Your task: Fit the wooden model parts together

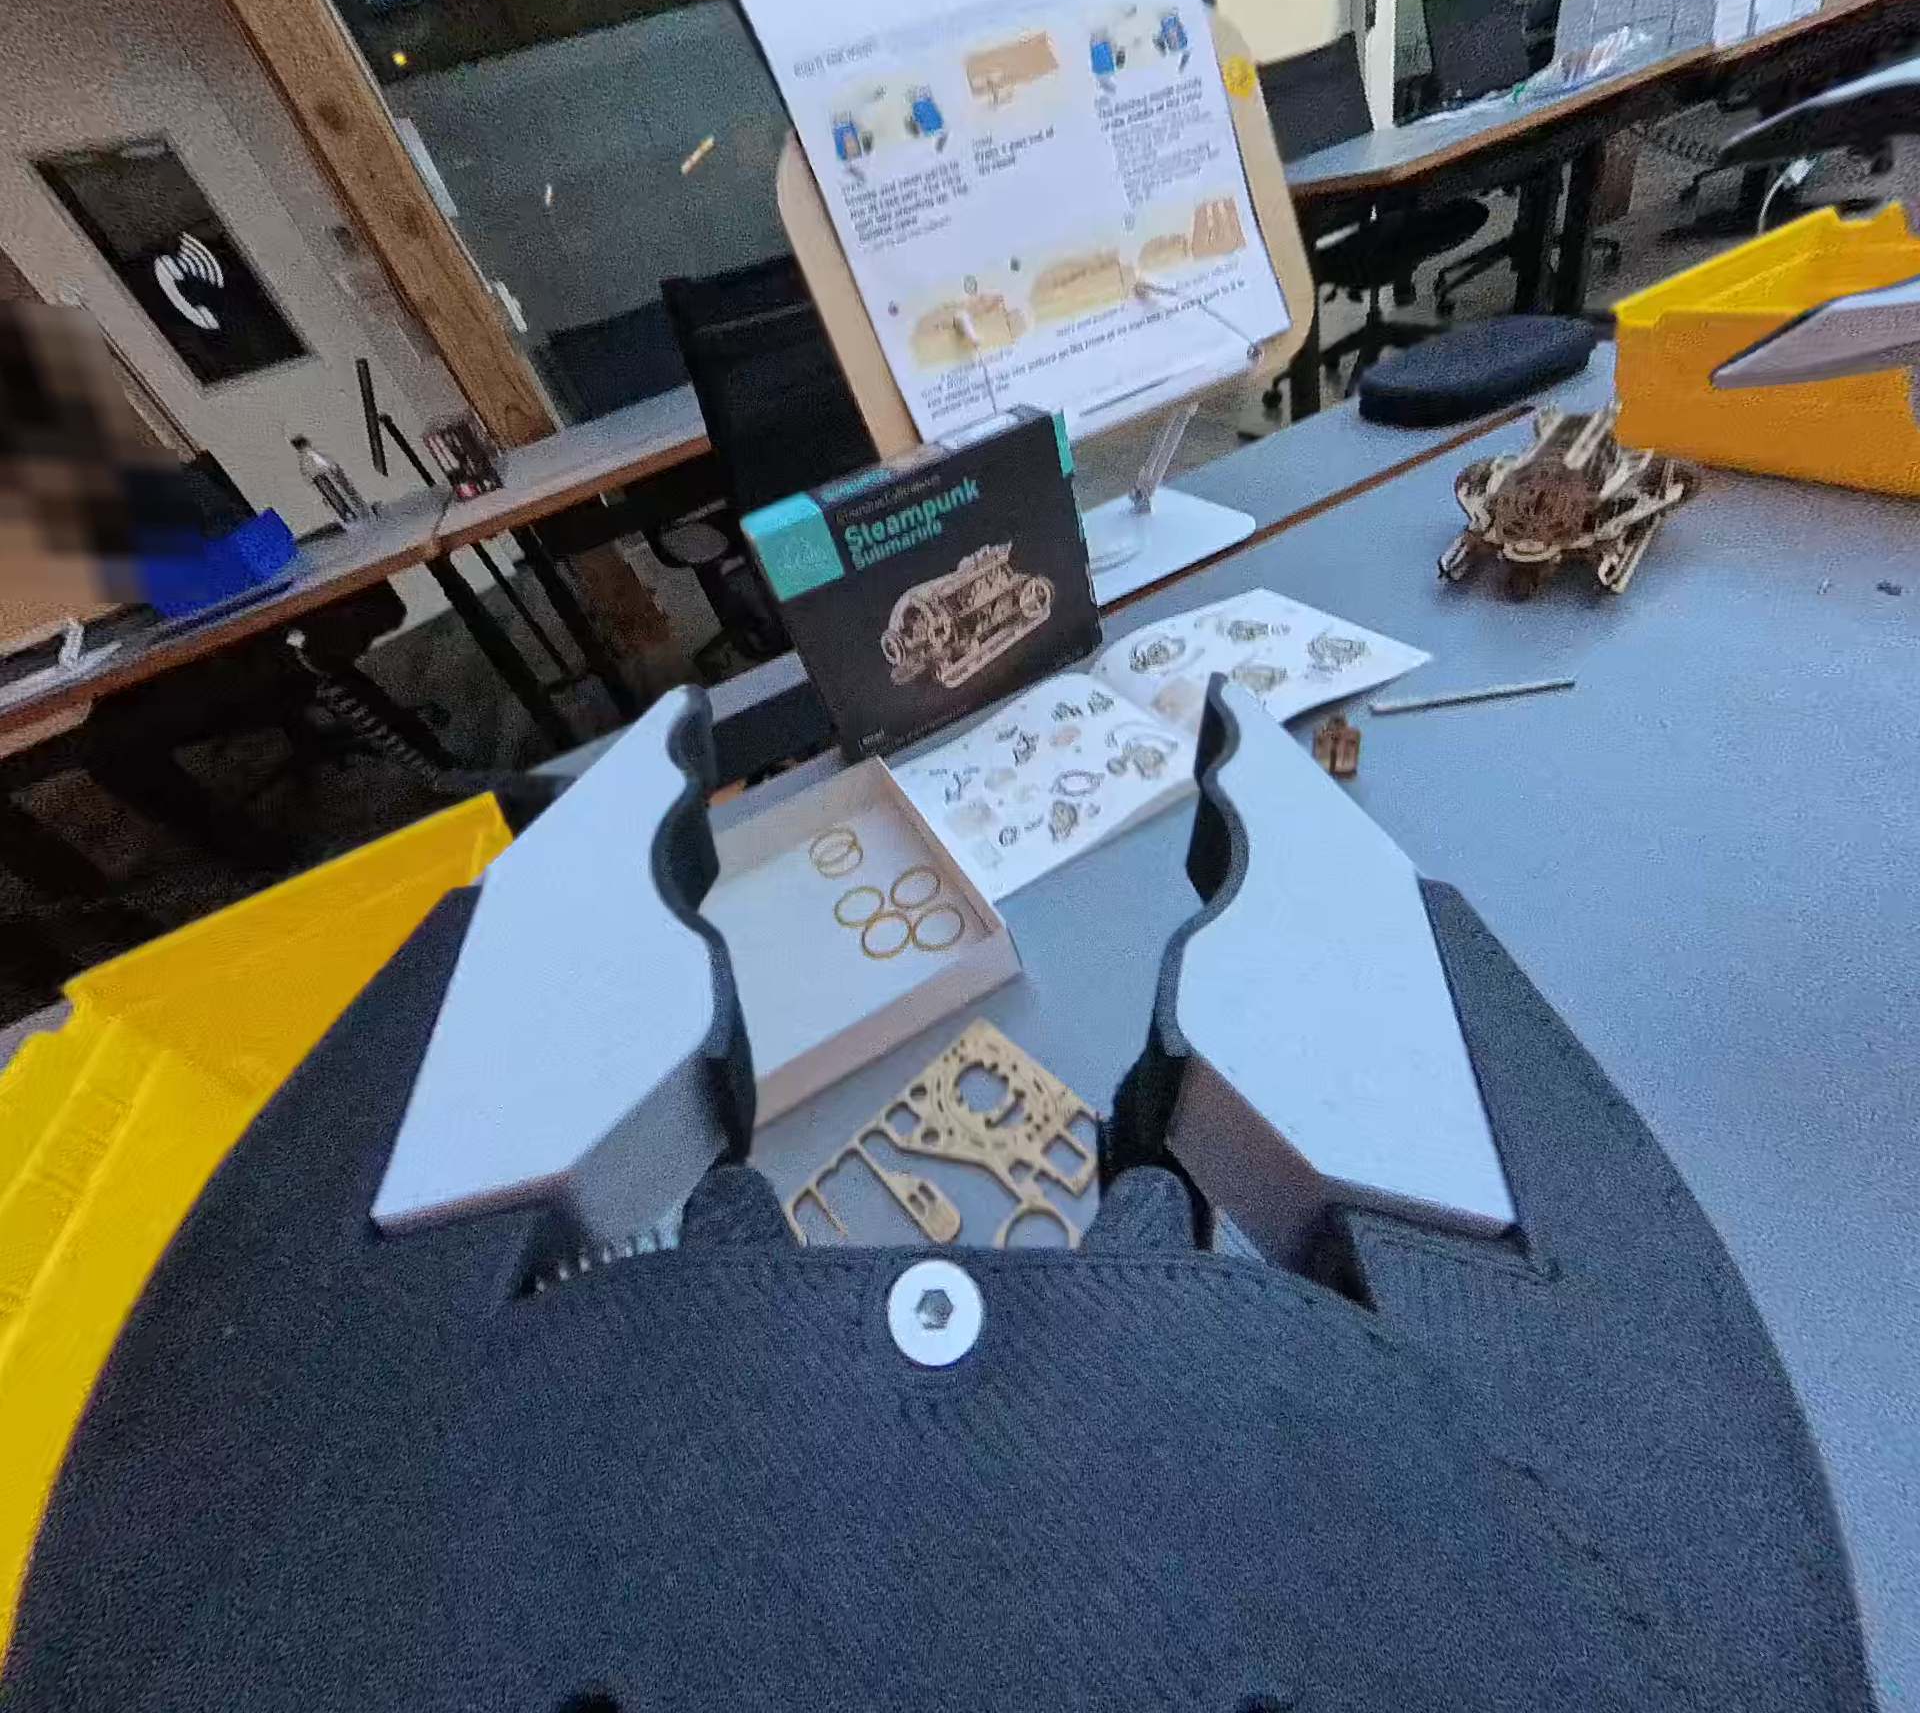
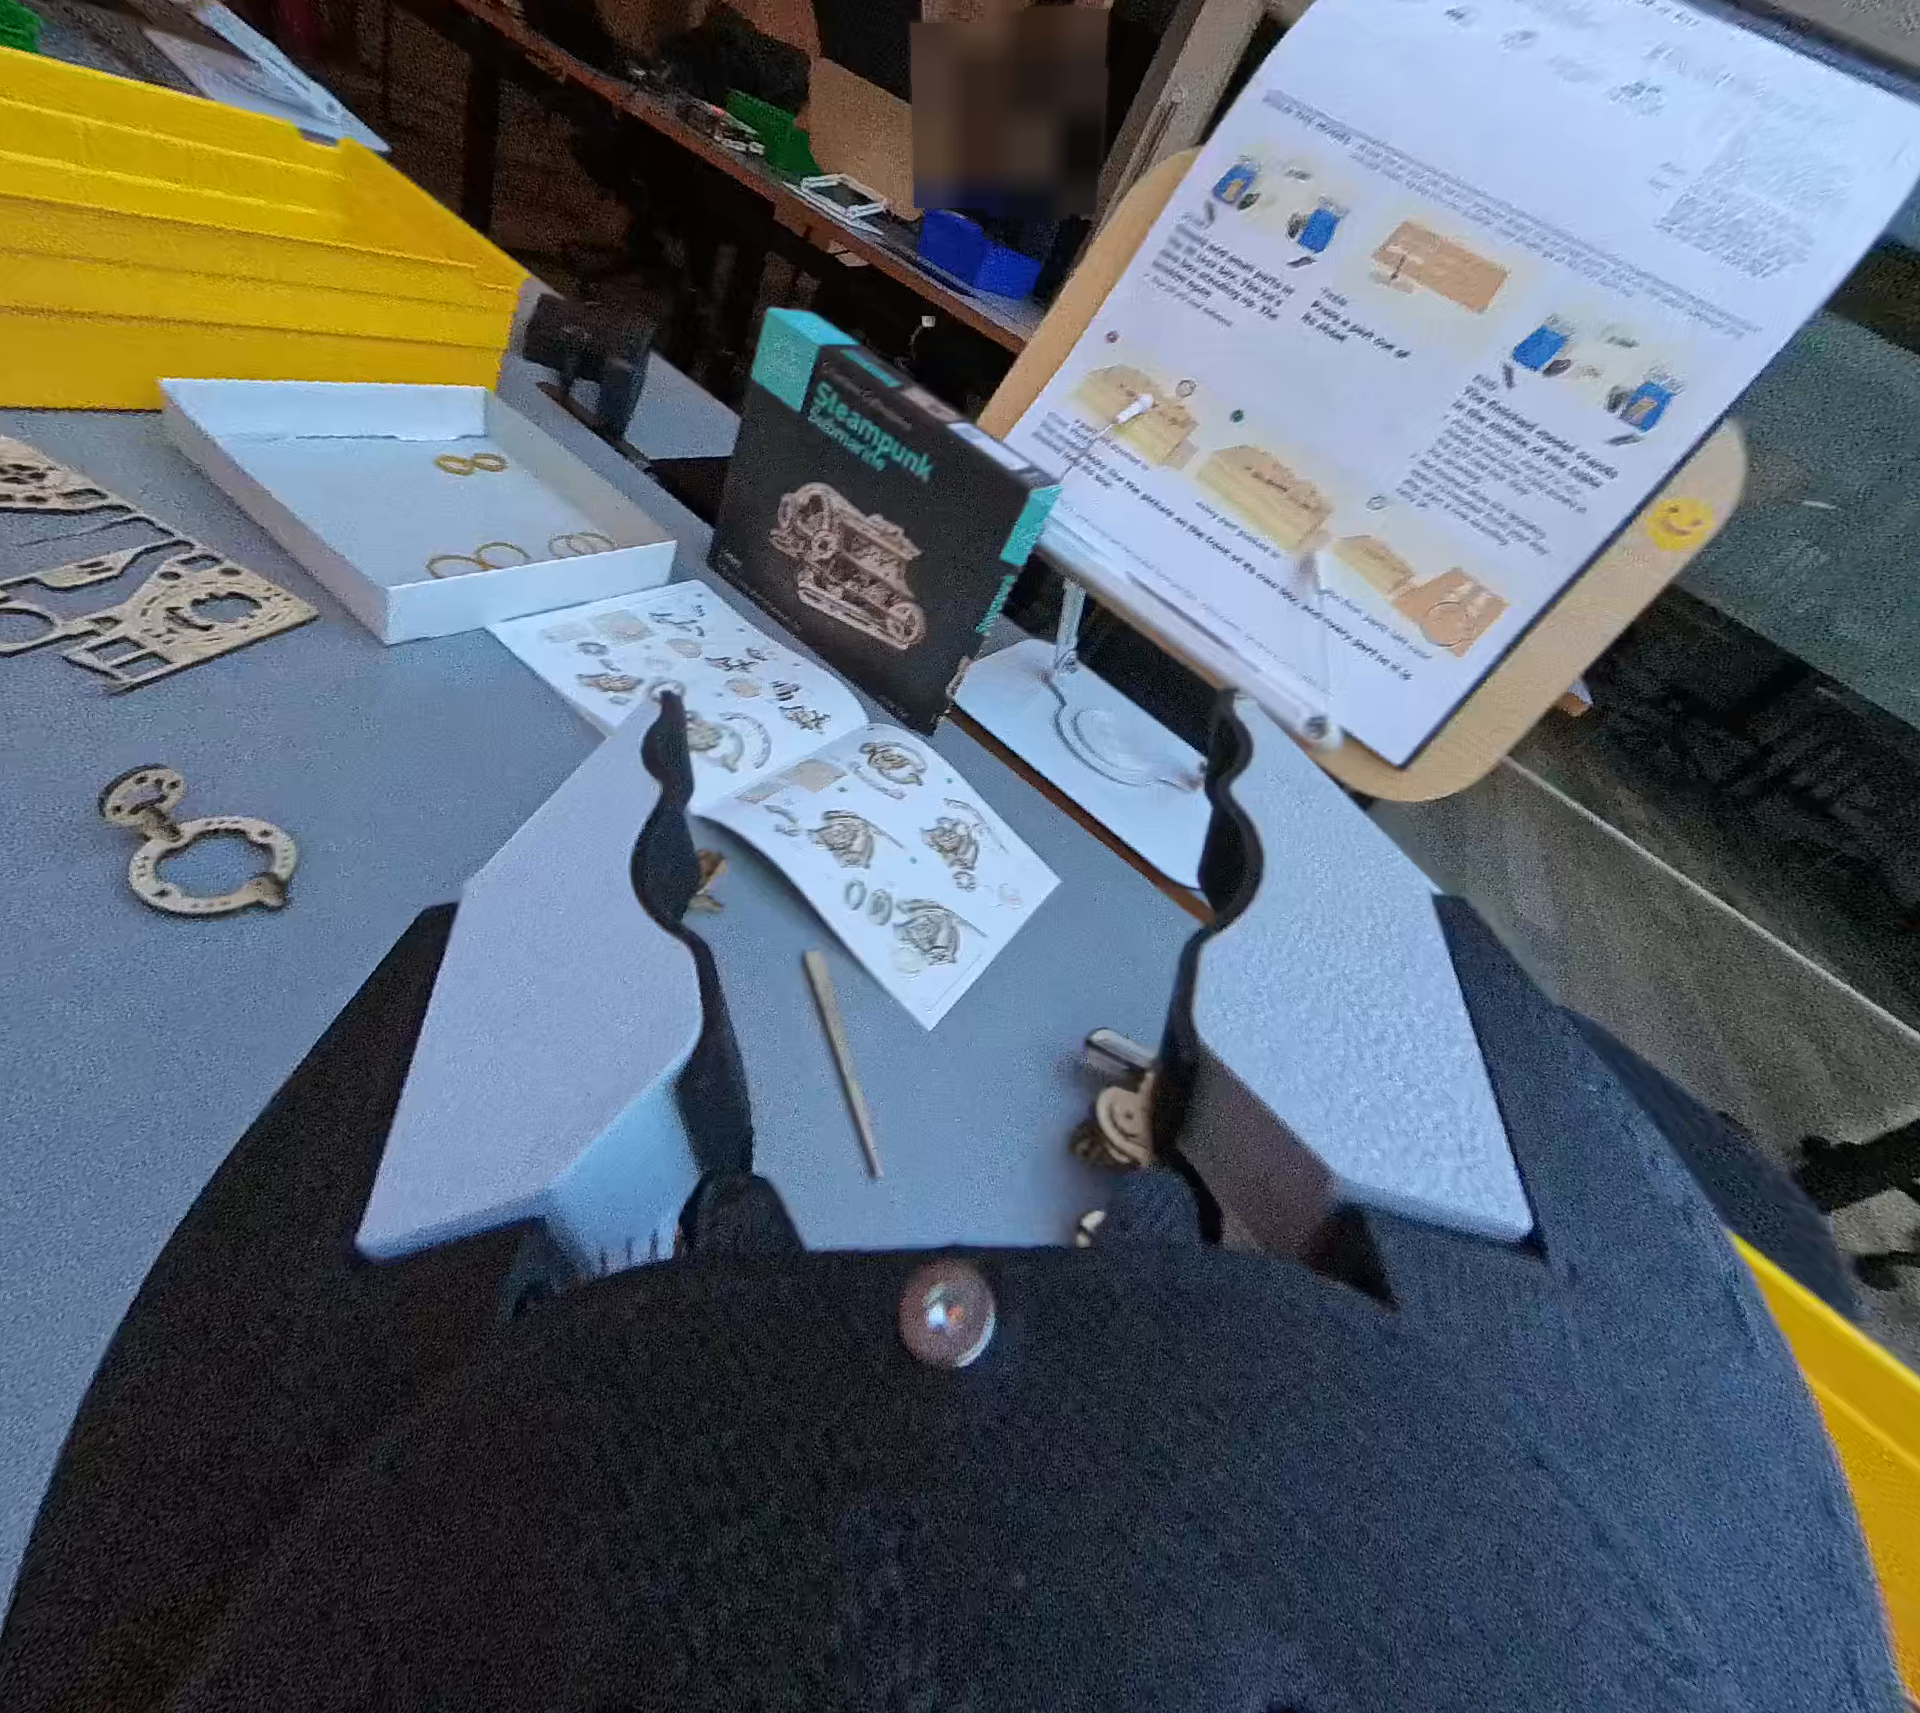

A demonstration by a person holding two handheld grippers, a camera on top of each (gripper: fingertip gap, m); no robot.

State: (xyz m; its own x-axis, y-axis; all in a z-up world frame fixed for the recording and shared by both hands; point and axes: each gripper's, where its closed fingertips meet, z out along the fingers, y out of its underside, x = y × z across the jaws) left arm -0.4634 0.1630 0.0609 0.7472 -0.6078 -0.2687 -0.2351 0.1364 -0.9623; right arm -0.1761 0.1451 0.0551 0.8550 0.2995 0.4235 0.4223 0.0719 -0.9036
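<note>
My left gripper (image 1: 956, 707) is open and empty, held above a laser-cut wooden sheet (image 1: 966, 1144) on the grey table. A partly built wooden model (image 1: 1558, 510) stands at the far right, with a thin wooden stick (image 1: 1470, 695) and a small wooden part (image 1: 1335, 744) nearer. My right gripper (image 2: 945, 707) is open and empty. The stick (image 2: 842, 1061) lies between its fingers on the table. The model (image 2: 1117, 1113) is partly hidden behind its right finger. A ring-shaped wooden part (image 2: 197, 842) and the wooden sheet (image 2: 125, 593) lie to the left.
A white tray (image 1: 790, 1019) holds several thin rings. An open booklet (image 1: 1143, 728), a black box (image 1: 935, 603) and a printed sheet on a stand (image 2: 1455, 333) are at the back. Yellow bins (image 1: 208, 1092) (image 1: 1766, 396) flank the table. The right gripper's finger (image 1: 1818, 333) shows at the edge. My right gripper's tips are some 20 cm from the model (image 2: 1117, 1113).
</note>
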